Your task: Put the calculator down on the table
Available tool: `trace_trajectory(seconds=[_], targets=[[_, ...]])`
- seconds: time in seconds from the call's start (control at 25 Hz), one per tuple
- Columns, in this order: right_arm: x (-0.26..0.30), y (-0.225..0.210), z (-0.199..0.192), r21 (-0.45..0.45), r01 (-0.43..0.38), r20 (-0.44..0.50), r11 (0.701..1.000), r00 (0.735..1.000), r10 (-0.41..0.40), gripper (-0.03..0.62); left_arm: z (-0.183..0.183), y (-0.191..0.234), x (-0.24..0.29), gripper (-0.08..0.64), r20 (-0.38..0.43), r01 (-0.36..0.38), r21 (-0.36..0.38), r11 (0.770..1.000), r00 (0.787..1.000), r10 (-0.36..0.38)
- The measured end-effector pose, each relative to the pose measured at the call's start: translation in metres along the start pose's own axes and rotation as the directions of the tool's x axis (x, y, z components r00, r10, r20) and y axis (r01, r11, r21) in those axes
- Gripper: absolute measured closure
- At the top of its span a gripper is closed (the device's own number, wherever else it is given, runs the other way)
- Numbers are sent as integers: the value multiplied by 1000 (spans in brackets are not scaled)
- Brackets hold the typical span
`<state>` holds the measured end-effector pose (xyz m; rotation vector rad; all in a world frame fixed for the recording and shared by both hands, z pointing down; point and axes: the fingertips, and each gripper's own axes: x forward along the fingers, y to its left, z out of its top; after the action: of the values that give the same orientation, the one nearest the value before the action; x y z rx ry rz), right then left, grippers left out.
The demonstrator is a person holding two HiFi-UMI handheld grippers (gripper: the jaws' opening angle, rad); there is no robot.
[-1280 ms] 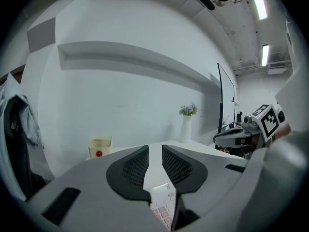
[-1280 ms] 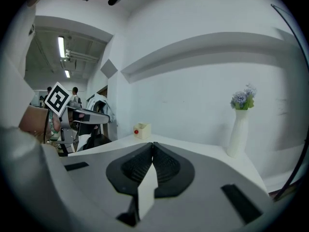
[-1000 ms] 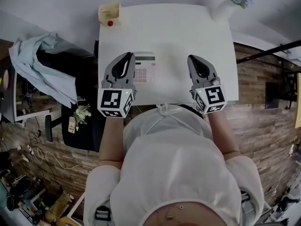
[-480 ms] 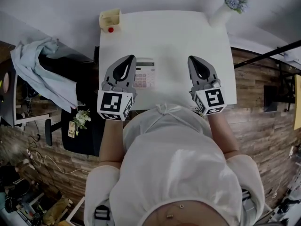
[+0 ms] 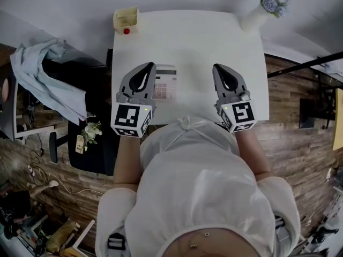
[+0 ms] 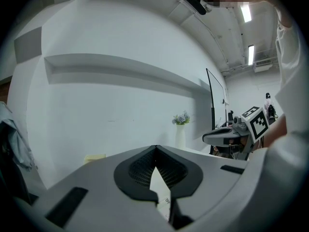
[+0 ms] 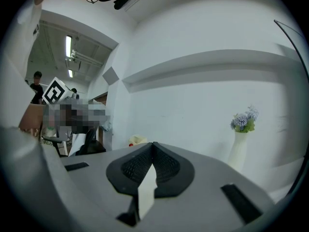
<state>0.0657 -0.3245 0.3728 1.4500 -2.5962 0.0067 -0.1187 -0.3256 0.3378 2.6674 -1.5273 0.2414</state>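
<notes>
- Head view, looking steeply down: the calculator (image 5: pixel 167 82) lay flat on the white surface (image 5: pixel 187 42), keys up, in the near half. Its left edge was hidden under the left hand-held gripper (image 5: pixel 149 67).
- The right hand-held gripper (image 5: pixel 218 68) hung over the surface to the right of the calc, apart from it. Both grippers pointed away from the person, roughly parallel.
- Only the head view showed the calc clearly; neither gripper view showed it plainly.
- Left gripper view: the jaws were closed, tips touching, w/ nothing clamped. A pale sliver w/ tiny print showed thru the slot below the tips, too small to identify.
- Right gripper view: the jaws were closed tip to tip and empty, w/ only plain white showing thru the slot.
- From above, the jaw state was hard to read; the two gripper views settled it.
- Vase (image 5: pixel 253 16) w/ blue-purple flowers: the head view put it at the far right corner. The gripper views showed it upright against a white wall w/ a ledge.
- Yellow box (image 5: pixel 125 18) stood at the far left corner, w/ a small red item (image 5: pixel 126 31) just in front of it.
- The left gripper view alone showed the right gripper side-on, incl. its marker cube.
- Head view alone: a pale blue cloth (image 5: pixel 43 76) was draped over dark furniture left of the surface. It also showed the wood floor (image 5: pixel 300 143) and the person's white top (image 5: pixel 198 197).
</notes>
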Motion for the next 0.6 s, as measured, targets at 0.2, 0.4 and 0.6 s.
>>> trace_trajectory(seconds=[0.2,0.4,0.6], targets=[[1,0,-3,3,7,-12,1000,1000,-7,589,-3,3,2,541,-7,-21,-2,1000,1000,21],[2,-1,-7,31,10,-22,999,1000,-10,589,-8,3,0,541,-18,-22,-10,1000,1000,21],[-1,-1,-8,34,16,-21,999,1000,-15,589,-12,2,0,541,-29,-18,-23,1000,999,17]])
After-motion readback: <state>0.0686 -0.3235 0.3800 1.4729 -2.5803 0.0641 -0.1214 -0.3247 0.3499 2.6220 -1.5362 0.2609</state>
